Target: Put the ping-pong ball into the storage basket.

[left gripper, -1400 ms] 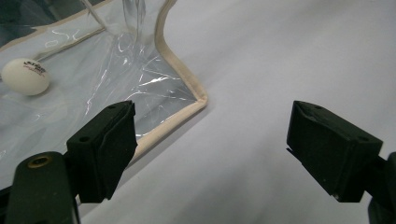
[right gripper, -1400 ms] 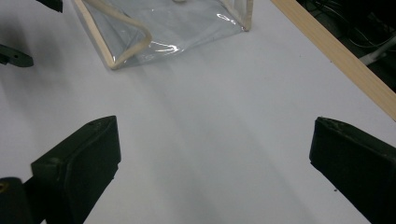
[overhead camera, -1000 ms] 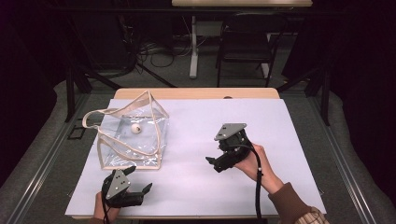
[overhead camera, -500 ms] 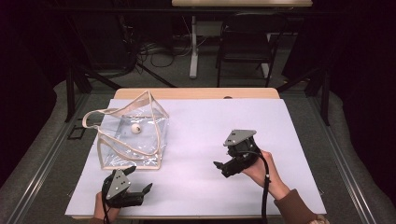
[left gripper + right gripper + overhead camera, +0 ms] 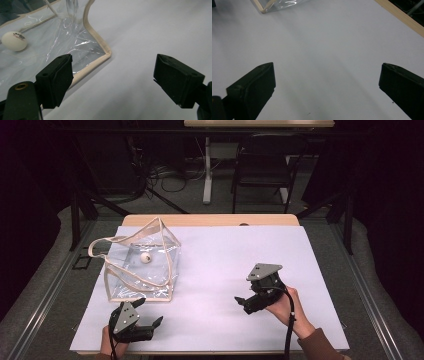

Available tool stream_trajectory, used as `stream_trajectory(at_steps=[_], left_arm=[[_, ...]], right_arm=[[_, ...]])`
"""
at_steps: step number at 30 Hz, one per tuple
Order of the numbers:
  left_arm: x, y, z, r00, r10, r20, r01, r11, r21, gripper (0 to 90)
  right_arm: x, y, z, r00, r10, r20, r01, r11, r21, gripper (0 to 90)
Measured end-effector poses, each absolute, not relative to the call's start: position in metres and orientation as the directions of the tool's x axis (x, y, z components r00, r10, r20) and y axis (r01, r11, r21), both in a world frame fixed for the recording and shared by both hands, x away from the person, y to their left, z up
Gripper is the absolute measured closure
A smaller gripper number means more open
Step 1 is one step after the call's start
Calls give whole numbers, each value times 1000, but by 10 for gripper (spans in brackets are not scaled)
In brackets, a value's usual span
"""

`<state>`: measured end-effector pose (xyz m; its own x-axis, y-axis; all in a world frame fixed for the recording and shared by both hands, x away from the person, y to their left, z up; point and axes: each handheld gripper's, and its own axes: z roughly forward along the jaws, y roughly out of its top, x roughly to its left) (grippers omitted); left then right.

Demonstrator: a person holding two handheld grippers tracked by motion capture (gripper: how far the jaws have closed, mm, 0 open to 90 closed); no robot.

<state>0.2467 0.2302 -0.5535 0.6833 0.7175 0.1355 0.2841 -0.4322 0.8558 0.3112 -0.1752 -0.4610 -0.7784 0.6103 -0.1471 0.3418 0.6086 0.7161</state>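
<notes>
- Clear plastic, edged in beige binding, made up the tote bag, which stood at the left of the table with its handles flopped outward and its mouth held open, so that the inside could be reached from above.
- A white ping-pong ball was seen lying inside the bag, on its floor; in the left gripper view the same ball appeared behind the transparent wall, with printed lettering on it too small to be read.
- The left gripper was held low, just in front of the bag's near corner, its jaws spread wide and holding nothing; the beige corner seam lay between them and slightly ahead, which suggested a hold on the bag was being prepared.
- The right gripper was kept well apart from the bag, to its right, with jaws likewise spread and empty over bare surface, probably parked out of the way.
- A pale lilac-white sheet was laid over the table, whose wooden edge showed beyond the bag.
- Behind the bag the room was dark: a chair, a white table leg and loose cables on a grey floor could be made out.
</notes>
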Motion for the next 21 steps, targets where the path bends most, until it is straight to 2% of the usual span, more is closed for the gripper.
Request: stream_trajectory(at_steps=[21], left_arm=[[246,230,-553,684,717,136,280,-430,858,163]], right_arm=[[294,-209,-470,-742,654,-147,346,561,752,2]])
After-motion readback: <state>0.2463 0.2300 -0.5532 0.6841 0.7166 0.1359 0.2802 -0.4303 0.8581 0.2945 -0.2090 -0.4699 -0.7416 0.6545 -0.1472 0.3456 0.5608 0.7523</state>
